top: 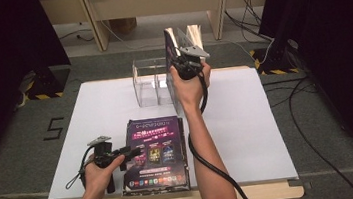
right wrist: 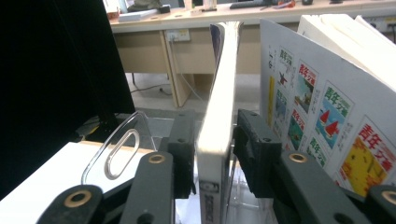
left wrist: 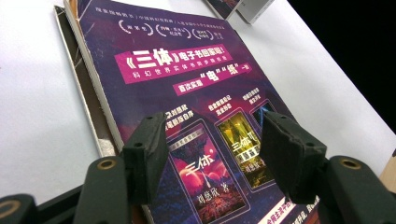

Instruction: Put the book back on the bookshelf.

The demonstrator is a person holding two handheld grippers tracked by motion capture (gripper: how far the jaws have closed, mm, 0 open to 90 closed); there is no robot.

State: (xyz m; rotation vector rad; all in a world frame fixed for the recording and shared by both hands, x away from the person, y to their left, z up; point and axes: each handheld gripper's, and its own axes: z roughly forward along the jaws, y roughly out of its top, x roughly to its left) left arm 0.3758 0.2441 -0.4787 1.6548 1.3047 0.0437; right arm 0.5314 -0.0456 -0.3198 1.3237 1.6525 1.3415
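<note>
High view: right gripper (top: 184, 62) raised at the far middle of the table (top: 249, 136), clamped on a magazine (top: 173, 42) held upright, edge-on, over a clear rack (top: 151, 82). Another magazine or two standing just right of it, apparently already in the rack. Left gripper (top: 129, 150) low at the near left, resting at the left edge of a purple stack (top: 156, 154) lying flat near the front edge.

Left gripper view: jaws spread wide, nothing between them, hovering just above the top cover of the stack (left wrist: 187, 116). Fingers (left wrist: 149, 149) level with the printed book pictures, not touching as far as can be told. A cream edge of a lower item poking out at the left.

Right gripper view: jaws closed on the spine of the magazine (right wrist: 219, 107), which rises straight up between them. A white magazine (right wrist: 322, 107) with sailboat covers leaning just right of it; the rack's clear wall (right wrist: 116, 154) with its oval handle slot to the left and below.

To do this step well, probably: keep the spine vertical, line it up with the free slot between the clear wall and the white magazine, lower slowly, and loosen the grip only once the bottom edge is seated. Risk of snagging on the divider or knocking the leaning neighbour if tilted. Meanwhile, keep the left gripper's jaws open, ready to lift the next copy.
</note>
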